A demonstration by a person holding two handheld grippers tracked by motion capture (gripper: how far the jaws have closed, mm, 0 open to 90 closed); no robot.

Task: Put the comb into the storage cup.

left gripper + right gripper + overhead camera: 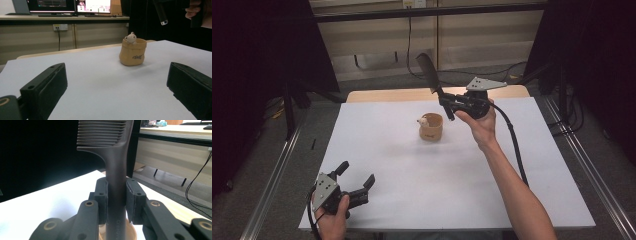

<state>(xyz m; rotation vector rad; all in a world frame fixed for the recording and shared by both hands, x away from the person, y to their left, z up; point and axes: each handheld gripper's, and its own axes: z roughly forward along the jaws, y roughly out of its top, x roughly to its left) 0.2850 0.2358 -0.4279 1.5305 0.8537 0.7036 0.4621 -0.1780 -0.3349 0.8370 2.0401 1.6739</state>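
A person's right gripper [446, 102] holds a dark comb [428, 70] aloft above the far half of a white surface [492, 165], its jaws clenched on the comb's handle and the toothed end pointing up and away. Just below and beside it stands a small tan sack-shaped holder [431, 127] with a little pale animal figure [131, 38] peeking over its rim. The comb is lifted and poised near the holder; by the look of it, the lowering of the handle into the holder's mouth is what remains, though the pictures cannot say which way the work runs. The left gripper [357, 182] rests at the near left corner of the surface, well apart from the holder, its jaws released and holding nothing. The white sheet covers a pale wooden tabletop set between metal rails [272, 180]. Beyond it run beige cabinets, trailing cables and a desk with lit monitors [70, 5]; black curtains [257, 50] flank both sides.
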